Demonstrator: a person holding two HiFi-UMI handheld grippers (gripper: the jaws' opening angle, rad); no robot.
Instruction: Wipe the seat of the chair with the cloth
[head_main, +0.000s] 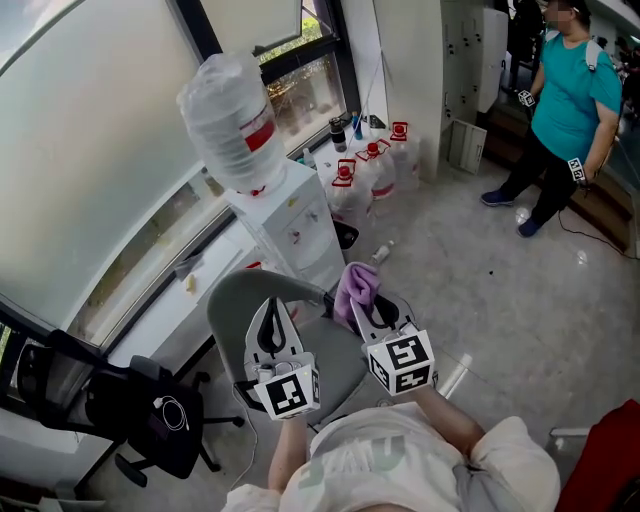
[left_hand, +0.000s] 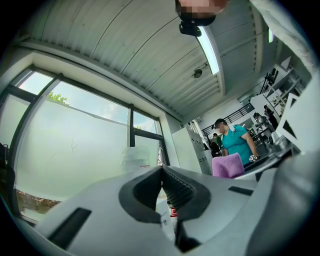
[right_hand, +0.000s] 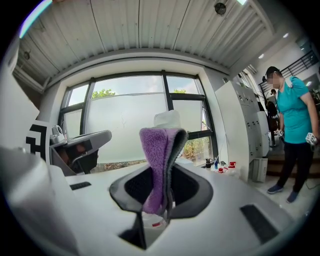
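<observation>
The left gripper (head_main: 272, 308) is hovering over the grey chair seat (head_main: 335, 372), its jaws together and empty. The right gripper (head_main: 372, 308) is holding the purple cloth (head_main: 357, 285) clamped in its jaws, above the seat's far edge. Wiping well probably means lowering the cloth flat and pressing evenly. Behind, the upturned bottle (head_main: 232, 120) is showing no level I can read, and the red-capped jugs (head_main: 372, 175) are standing on the floor.
</observation>
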